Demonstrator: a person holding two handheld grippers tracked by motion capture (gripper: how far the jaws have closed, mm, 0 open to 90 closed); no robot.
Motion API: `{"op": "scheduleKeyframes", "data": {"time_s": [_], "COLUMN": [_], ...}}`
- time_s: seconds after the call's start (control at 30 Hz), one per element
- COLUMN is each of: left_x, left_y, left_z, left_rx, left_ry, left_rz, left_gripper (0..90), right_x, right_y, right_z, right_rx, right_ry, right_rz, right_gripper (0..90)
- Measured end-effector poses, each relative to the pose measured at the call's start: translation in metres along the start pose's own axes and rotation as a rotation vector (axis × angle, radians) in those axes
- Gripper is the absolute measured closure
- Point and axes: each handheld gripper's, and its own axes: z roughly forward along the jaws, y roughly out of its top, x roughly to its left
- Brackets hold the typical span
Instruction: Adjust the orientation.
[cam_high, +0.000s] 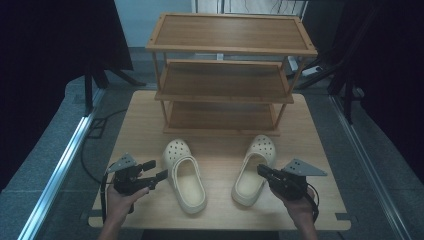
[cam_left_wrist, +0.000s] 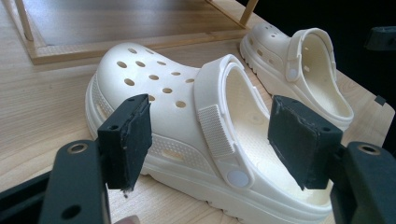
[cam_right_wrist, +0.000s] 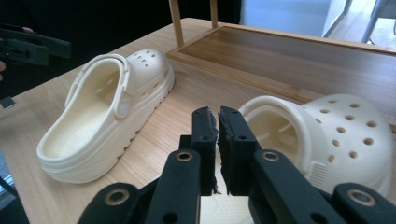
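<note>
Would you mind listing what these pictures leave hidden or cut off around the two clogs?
- Left clog: heel and far side, left gripper view, hidden by the jaws and the bottom edge.
- Right clog: heel, right gripper view, behind the nearly closed right hand-held gripper; whether anything is pinched.
- Rack: lowest shelf's back, high view, under upper shelves.

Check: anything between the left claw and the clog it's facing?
Nothing visible. The left claw stands open right beside the left clog, with only bare table around it. The right claw is nearly shut, empty, next to the right clog.
</note>
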Motion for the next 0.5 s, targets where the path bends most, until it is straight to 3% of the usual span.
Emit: {"op": "scheduleKeyframes", "data": {"time_s": [0.5], "left_x": [-0.004], "left_y": [0.001], "left_z": [0.002], "left_rx": [0.015], "left_ry": [-0.005], "left_rz": [-0.001], "left_gripper": [30.7], "right_x": [0.020], "right_y": [0.007], "right_z": [0.024], "right_rx": [0.028], "right_ry": [0.064], "right_rz": [-0.022], "right_gripper": [89.4]}}
